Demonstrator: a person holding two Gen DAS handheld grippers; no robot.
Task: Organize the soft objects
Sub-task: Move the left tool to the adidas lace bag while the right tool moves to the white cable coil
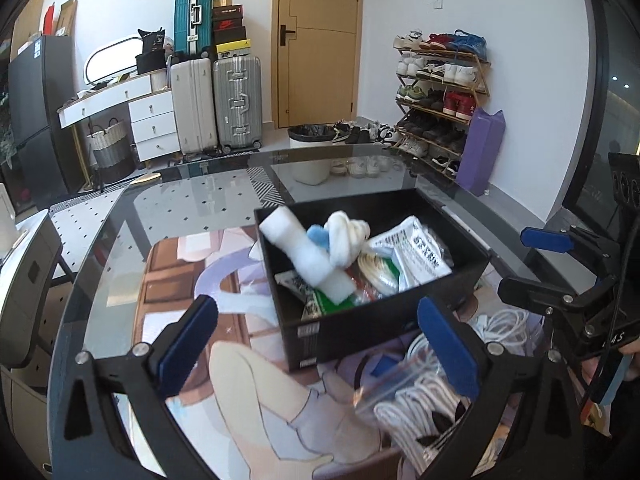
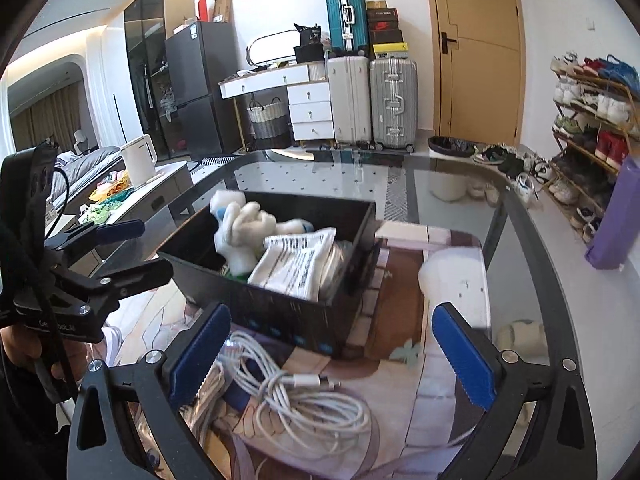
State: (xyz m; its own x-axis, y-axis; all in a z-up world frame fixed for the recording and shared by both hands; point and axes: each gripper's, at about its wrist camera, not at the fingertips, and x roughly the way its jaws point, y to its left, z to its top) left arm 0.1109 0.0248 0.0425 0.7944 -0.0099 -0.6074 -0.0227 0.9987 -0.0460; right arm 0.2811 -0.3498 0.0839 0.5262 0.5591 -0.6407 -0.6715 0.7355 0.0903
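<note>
Box (image 1: 384, 316), black and open-topped, resting on the picture mat (image 1: 224, 360) that covers part of the glass desk (image 1: 192, 200). Inside the box, a white foam roll (image 1: 308, 260) lying slantwise over a knotted bundle of cream socks (image 1: 348, 236), with a blue scrap (image 1: 319, 235) tucked between them. Beside these, in the same box, a white printed packet (image 1: 416, 252) and green and red wrappers (image 1: 340, 300) underneath. Left tool (image 1: 316, 344) hovering just short of the box's near wall, blue pads spread wide, gripping nothing. Right tool (image 2: 332, 356) likewise released, pads far apart, nothing between them, poised above the mat near the box's corner. Under the right tool, a loose coil of white cable (image 2: 304, 400) on the mat; to its left, more white cable in a clear zip bag (image 1: 412, 400), close against the box's front. Beyond the box from the right wrist view, a white blurred lump (image 2: 452, 272) on the mat, too soft in focus to identify. Further back, suitcases (image 2: 372, 100), a shoe rack (image 1: 440, 92), a wooden door (image 1: 316, 40) and a white kettle (image 2: 138, 160) on a side counter. Each tool visible at the edge of the other's view, held in a hand (image 2: 24, 348).
</note>
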